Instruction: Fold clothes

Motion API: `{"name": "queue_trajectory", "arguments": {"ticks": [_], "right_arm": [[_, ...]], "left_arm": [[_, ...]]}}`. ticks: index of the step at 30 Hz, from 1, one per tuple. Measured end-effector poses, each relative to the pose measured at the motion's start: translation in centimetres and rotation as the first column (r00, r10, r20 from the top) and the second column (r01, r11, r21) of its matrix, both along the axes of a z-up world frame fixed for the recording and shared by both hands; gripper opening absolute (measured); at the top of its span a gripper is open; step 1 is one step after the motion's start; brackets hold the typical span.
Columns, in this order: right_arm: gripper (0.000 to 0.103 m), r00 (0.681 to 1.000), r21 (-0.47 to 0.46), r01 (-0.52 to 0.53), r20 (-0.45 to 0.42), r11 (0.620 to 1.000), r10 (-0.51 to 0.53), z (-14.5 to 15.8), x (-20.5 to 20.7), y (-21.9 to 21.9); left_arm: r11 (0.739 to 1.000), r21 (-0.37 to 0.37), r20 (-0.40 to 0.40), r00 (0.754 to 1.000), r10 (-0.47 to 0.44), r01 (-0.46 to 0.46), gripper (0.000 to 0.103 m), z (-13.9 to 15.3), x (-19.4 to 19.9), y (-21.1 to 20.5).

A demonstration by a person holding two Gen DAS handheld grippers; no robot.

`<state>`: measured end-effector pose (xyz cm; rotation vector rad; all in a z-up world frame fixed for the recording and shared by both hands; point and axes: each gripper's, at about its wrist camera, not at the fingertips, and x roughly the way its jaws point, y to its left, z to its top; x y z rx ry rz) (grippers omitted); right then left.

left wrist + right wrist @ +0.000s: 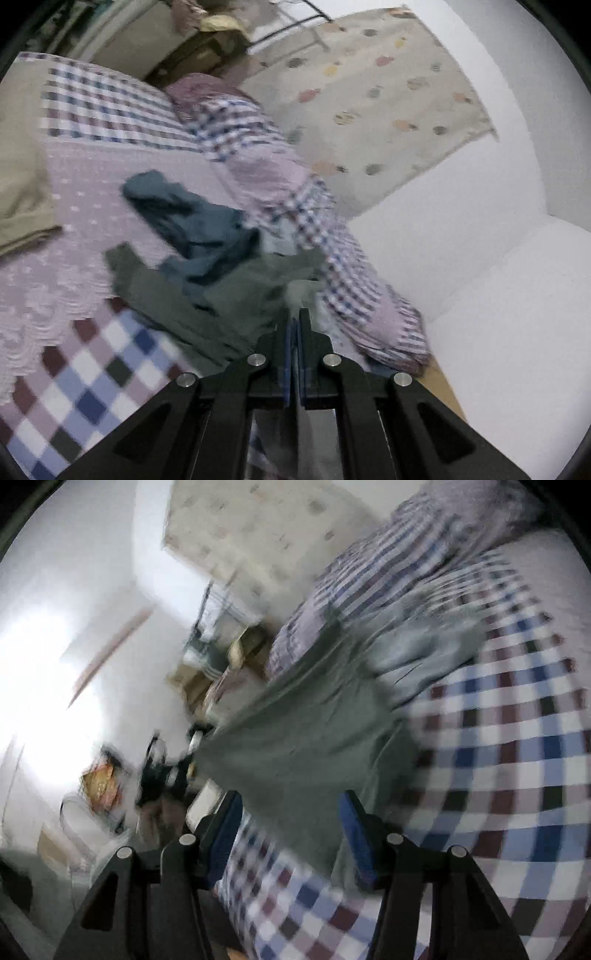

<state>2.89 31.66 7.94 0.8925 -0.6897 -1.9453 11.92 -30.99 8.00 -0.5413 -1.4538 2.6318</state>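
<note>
On the bed (88, 373), across its checked cover of maroon, blue and white squares, we see a lilac lace-edged throw (122, 184) and a dotted cream rug (373, 96) on the white floor beyond. Our left tongs (294, 314) are pressed together; whether they pinch cloth we cannot tell. Just ahead lie a crumpled grey-green garment (236, 295) and a rumpled dark teal garment (192, 218). Our right tongs (291, 812) gape wide, straddling the soft grey-green cloth, blurred.
</note>
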Motion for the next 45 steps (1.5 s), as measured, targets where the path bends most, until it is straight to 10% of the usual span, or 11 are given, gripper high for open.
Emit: {"name": "queue_trajectory", "arguments": {"ticks": [4, 15, 17, 21, 25, 30, 37, 45], "right_arm": [[0.06, 0.989, 0.118, 0.106, 0.092, 0.987, -0.117, -1.8, -1.2, 1.8], [0.055, 0.974, 0.439, -0.219, 0.05, 0.871, 0.22, -5.2, 1.5, -4.8], [0.004, 0.97, 0.429, -0.229, 0.026, 0.874, 0.242, -5.1, 1.2, -5.6], [0.004, 0.977, 0.112, -0.203, -0.036, 0.973, 0.209, -2.0, 0.2, -2.9], [0.007, 0.996, -0.029, 0.006, 0.084, 1.0, -0.004, -3.0, -3.0, 0.9], [0.033, 0.938, 0.159, 0.086, 0.32, 0.983, -0.134, -8.5, -5.8, 2.8], [0.061, 0.955, 0.147, 0.068, 0.276, 0.987, -0.107, -7.8, -5.0, 4.5], [0.064, 0.974, 0.14, 0.029, 0.217, 0.99, -0.06, -6.1, -4.0, 0.6]], "left_arm": [[0.999, -0.015, 0.045, 0.998, 0.047, -0.046, 0.001, -0.5, 0.0, -0.7], [0.998, 0.007, 0.041, 0.997, 0.064, -0.064, 0.001, -0.7, -0.5, -0.8], [0.998, 0.002, 0.026, 0.997, 0.068, -0.068, 0.001, -0.4, -0.4, -0.7], [0.996, 0.027, -0.028, 0.996, 0.088, -0.087, 0.001, 0.0, 0.4, -1.2], [0.995, 0.021, 0.06, 0.994, 0.097, -0.098, 0.001, -1.2, -0.4, -1.8], [0.994, 0.012, 0.156, 0.982, 0.105, -0.108, 0.001, -2.6, -1.4, -2.2], [0.994, 0.004, 0.189, 0.976, 0.109, -0.112, 0.001, -3.2, -2.0, -2.0], [0.99, -0.002, 0.209, 0.968, 0.136, -0.139, 0.001, -3.7, -1.8, -2.3]]}}
